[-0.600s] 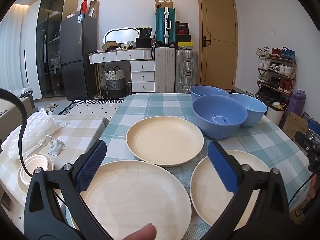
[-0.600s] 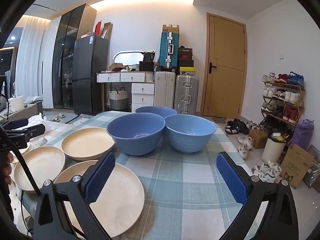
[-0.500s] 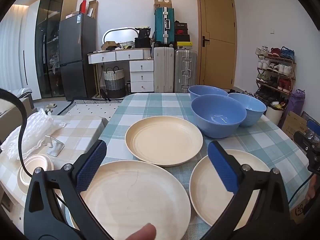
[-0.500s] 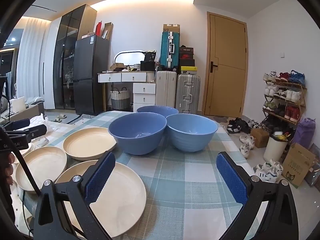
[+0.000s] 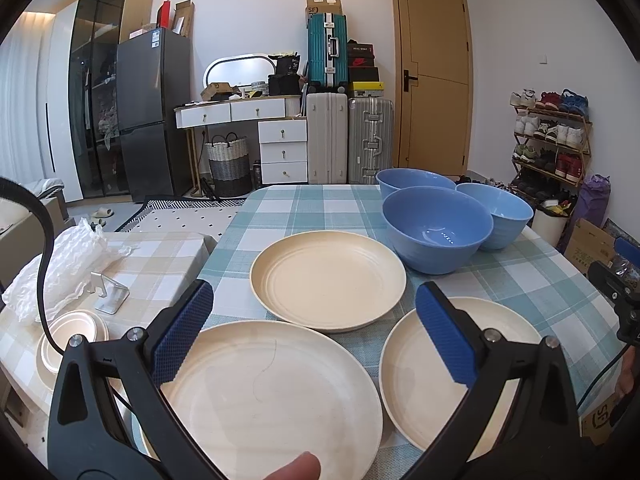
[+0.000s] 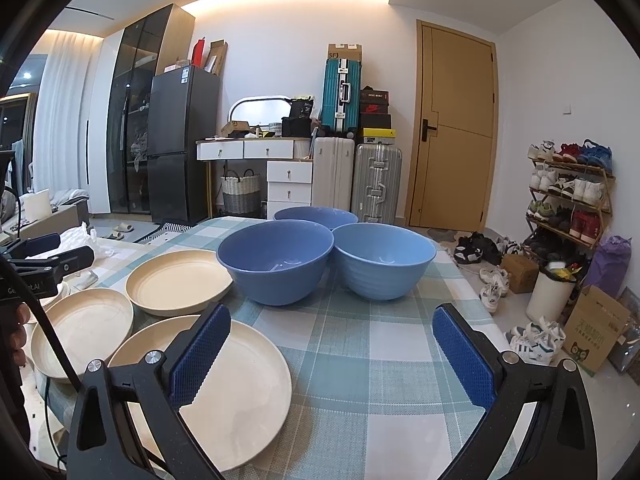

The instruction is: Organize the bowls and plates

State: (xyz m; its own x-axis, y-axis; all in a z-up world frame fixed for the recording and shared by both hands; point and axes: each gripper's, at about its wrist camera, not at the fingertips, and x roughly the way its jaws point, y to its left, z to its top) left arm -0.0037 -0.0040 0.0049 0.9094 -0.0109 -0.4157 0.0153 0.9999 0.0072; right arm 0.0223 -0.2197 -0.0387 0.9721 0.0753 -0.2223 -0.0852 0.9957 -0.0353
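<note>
Three cream plates lie on the checked tablecloth: a far plate [image 5: 328, 280], a near-left plate [image 5: 272, 396] and a near-right plate [image 5: 424, 372]. Three blue bowls cluster behind them: the front bowl [image 5: 436, 232], a paler right bowl [image 5: 500, 220] and a back bowl [image 5: 412, 182]. My left gripper [image 5: 314, 320] hovers open above the near plates, holding nothing. My right gripper [image 6: 330, 344] stands open over the cloth in front of the front bowl [image 6: 276, 260] and the paler bowl [image 6: 382, 260], with a plate [image 6: 232, 392] under its left finger.
A lower side table [image 5: 152, 256] at the left carries bubble wrap [image 5: 68, 256], a metal stand [image 5: 108, 294] and a small stack of dishes [image 5: 72, 336]. Suitcases, a dresser and a fridge line the back wall. A shoe rack [image 6: 568, 192] and boxes stand to the right.
</note>
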